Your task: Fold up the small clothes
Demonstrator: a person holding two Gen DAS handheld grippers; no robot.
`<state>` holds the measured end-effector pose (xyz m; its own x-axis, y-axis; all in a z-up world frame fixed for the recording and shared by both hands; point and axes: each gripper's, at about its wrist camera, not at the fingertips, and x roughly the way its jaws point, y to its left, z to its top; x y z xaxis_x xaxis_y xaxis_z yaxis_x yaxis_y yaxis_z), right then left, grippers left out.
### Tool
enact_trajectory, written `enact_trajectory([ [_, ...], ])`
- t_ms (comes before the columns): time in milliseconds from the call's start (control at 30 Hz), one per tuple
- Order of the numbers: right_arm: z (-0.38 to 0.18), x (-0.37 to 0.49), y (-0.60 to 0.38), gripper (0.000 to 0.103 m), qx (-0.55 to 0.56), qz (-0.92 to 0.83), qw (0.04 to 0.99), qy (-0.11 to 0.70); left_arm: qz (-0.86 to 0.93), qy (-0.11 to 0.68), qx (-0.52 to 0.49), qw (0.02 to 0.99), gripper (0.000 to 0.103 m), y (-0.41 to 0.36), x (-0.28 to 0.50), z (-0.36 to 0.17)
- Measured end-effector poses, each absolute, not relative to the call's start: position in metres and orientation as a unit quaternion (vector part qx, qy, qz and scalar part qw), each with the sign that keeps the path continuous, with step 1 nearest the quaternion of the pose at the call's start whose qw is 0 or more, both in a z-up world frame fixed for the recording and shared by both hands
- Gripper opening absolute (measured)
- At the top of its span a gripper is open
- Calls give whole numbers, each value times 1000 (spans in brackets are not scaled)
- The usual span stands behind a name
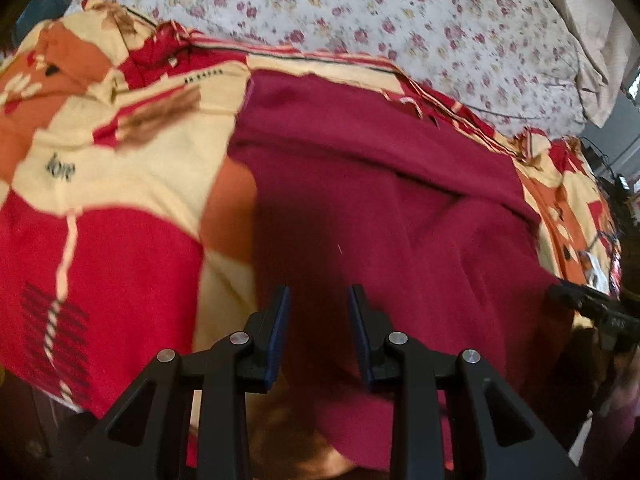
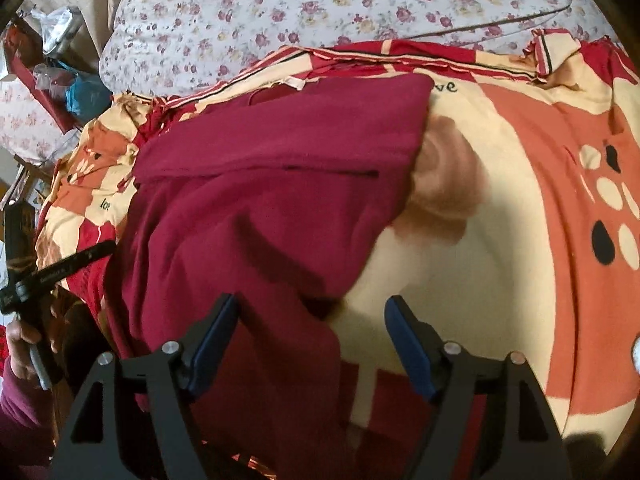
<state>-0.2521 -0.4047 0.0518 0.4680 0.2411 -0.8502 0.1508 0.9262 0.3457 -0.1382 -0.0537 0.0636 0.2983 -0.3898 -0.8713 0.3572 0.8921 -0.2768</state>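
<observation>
Left wrist view first: the left gripper (image 1: 319, 300) hangs over the maroon garment (image 1: 380, 184) with its blue pads (image 1: 280, 332) set apart by a narrow gap, and no cloth is pinched between them that I can see. Over to the right wrist view, and the right gripper (image 2: 312, 320) stands wide, jaws spread, one finger above the garment's near edge and the other above the bedspread (image 2: 520, 200), nothing caught in it.

Moving outward, the garment lies partly folded on the red, cream and orange bedspread, with a flap laid across its far part and its lower end trailing toward the cameras. Beyond that sits a floral sheet (image 2: 320, 12). At the left edge of the right view, a hand (image 2: 24, 344) grips the other tool's handle.

Handling call: this looks like soft, light knit, floppy, likely to sag and drag if lifted from one point. Best bet is a pinch at each near corner or along the hem, both grippers together, so the edge travels straight. Watch for grabbing the bedspread underneath too.
</observation>
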Motion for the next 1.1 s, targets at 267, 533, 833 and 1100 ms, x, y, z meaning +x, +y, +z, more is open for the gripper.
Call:
enact_trajectory([
  [267, 56, -271, -392, 79, 166, 32, 837, 520, -258, 544, -42, 798, 9, -60, -165, 71],
  [533, 96, -304, -311, 79, 123, 208, 857, 456, -247, 552, -78, 793, 9, -43, -177, 70],
  [833, 37, -280, -210, 79, 71, 297, 804, 511, -231, 560, -114, 787, 9, -17, -193, 68],
  [1100, 37, -303, -167, 79, 78, 418, 753, 502, -238, 583, -136, 765, 9, -6, -211, 57],
])
